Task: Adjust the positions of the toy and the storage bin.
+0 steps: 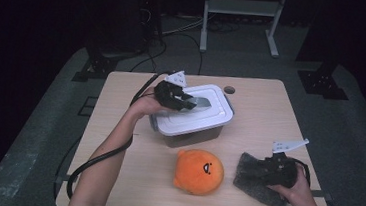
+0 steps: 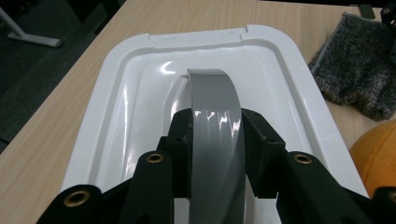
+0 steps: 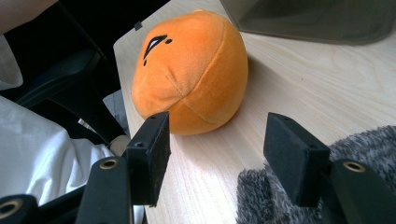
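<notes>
A white-lidded plastic box [image 1: 197, 119] stands near the table's middle. My left gripper [image 1: 183, 100] is over its lid [image 2: 140, 93], shut on the lid's grey handle [image 2: 212, 112], with a black pad pressed on each side of it. In front of the box lies a round orange plush toy [image 1: 199, 171] with a stitched face. A grey fuzzy cloth [image 1: 257, 179] lies at the front right. My right gripper [image 1: 265, 169] rests above that cloth, open, with bare table between its fingers [image 3: 149, 154]; the orange plush toy [image 3: 191, 70] lies just beyond them.
The wooden table [image 1: 270, 115] has free room at its right and far left. A small round hole [image 1: 229, 89] sits near the far edge. A metal frame [image 1: 241, 18] and cables stand on the dark floor behind. The person's white clothing [image 3: 42, 154] is at the table's near edge.
</notes>
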### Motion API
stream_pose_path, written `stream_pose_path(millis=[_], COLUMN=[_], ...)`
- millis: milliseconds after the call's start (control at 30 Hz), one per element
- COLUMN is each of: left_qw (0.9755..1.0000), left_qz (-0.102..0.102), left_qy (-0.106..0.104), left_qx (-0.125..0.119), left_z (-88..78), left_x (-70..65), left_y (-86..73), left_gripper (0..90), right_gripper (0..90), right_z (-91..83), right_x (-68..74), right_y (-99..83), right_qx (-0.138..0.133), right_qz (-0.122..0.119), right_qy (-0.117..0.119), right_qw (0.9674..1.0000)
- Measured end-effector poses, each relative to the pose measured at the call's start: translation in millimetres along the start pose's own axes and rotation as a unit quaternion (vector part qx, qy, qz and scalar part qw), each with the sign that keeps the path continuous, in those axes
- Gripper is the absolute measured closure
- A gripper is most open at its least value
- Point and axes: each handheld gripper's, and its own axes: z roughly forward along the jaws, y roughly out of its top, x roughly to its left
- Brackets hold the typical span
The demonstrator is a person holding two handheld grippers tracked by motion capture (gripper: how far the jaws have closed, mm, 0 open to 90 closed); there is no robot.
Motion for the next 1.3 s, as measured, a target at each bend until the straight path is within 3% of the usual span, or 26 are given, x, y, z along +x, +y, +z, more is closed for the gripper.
stream_pose_path(millis=[533,1000,1300], left_qw=[0.9998,0.9999,0.9998], left_qz=[-0.019,-0.011,-0.011], left_qy=[-0.002,0.003,0.011], left_qx=[-0.005,-0.004,-0.008], left_z=[0.1,-7.1,-21.2], left_x=[3.0,1.0,-0.5], left_y=[1.5,6.9,8.0], left_gripper=[66.7,66.7,66.7], right_gripper=[39.9,39.9,39.9], right_z=[-0.6,-0.3,1.5], right_x=[-0.9,-1.2,-1.2], right_y=[-1.1,-0.9,-0.1], right_qx=[0.001,0.001,0.004], right_qz=[0.001,0.001,0.001], right_qy=[-0.001,0.0,0.001], right_qw=[1.0,1.0,1.0])
